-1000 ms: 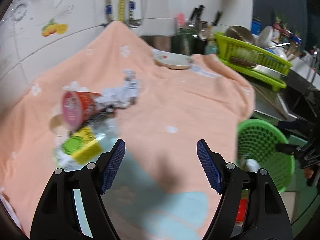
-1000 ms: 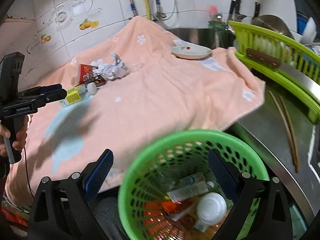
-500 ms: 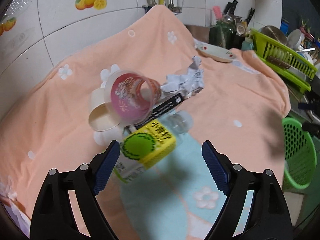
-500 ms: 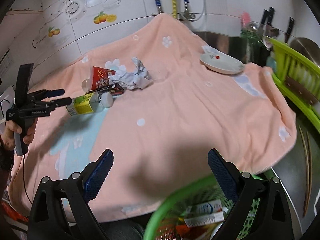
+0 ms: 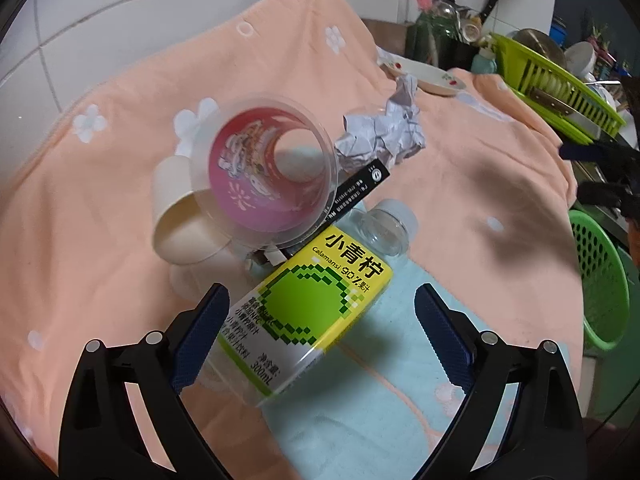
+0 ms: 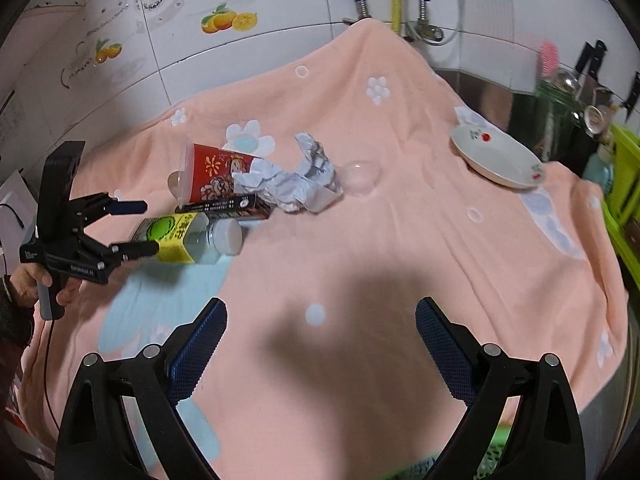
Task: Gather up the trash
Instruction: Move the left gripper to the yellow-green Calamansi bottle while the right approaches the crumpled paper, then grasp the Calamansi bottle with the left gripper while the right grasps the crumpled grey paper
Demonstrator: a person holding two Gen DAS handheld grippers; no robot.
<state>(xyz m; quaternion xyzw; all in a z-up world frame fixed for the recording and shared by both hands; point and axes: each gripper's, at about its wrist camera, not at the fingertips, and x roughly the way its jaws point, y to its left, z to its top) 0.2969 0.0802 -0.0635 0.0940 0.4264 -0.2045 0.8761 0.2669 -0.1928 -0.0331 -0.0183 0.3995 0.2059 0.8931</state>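
A peach towel (image 6: 400, 240) covers the table, so the trash sits piled together at its far left. The green basket (image 5: 600, 280) waits off the right edge, ready to take it. Nearest in the pile lies the yellow-labelled bottle (image 5: 316, 312) on its side. The left gripper (image 5: 320, 336) straddles it, fingers just opened wide, not yet pressing. The right gripper (image 6: 320, 344) hangs empty, fingers apart.

Bottle (image 5: 320, 304) lies on towel (image 5: 460, 184), before cup (image 5: 268, 184).
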